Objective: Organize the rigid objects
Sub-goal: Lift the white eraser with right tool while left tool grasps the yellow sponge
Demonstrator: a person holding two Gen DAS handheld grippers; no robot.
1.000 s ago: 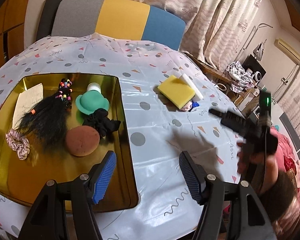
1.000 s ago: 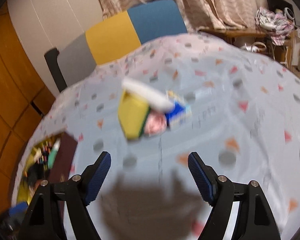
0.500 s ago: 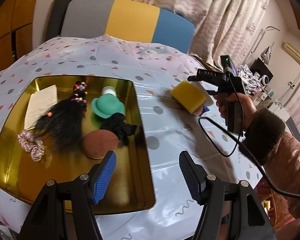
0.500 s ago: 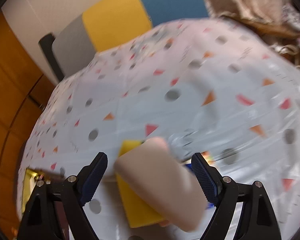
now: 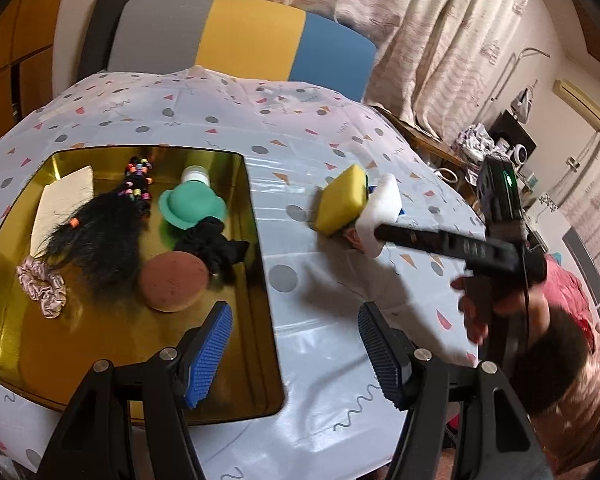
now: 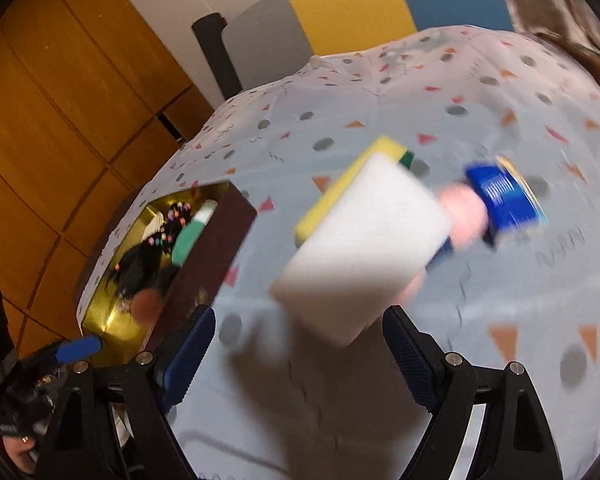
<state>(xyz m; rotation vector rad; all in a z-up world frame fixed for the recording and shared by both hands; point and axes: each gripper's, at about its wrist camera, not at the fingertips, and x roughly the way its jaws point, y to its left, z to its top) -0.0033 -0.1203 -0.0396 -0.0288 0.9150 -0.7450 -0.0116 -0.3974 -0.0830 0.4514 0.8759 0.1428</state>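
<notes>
A white block point(image 6: 364, 248) lies on a small pile on the table with a yellow sponge point(image 6: 352, 184), a pink item point(image 6: 462, 210) and a blue box point(image 6: 504, 200). My right gripper point(image 6: 296, 356) is open, its fingers on either side of the white block's near end. From the left wrist view the right gripper's black fingers point(image 5: 428, 238) reach the white block point(image 5: 382, 212) beside the yellow sponge point(image 5: 342, 200). My left gripper point(image 5: 296, 356) is open and empty above the gold tray's point(image 5: 260, 280) near right edge.
The gold tray holds a black hairpiece point(image 5: 96, 236), a green hat point(image 5: 192, 206), a brown round pad point(image 5: 174, 282), a black scrunchie point(image 5: 214, 246), a pink scrunchie point(image 5: 44, 286) and a cream card point(image 5: 62, 196). A grey, yellow and blue chair point(image 5: 240, 36) stands behind the table.
My right gripper has come down onto the pile and now straddles the white block. The left gripper has stayed over the tray's edge.
</notes>
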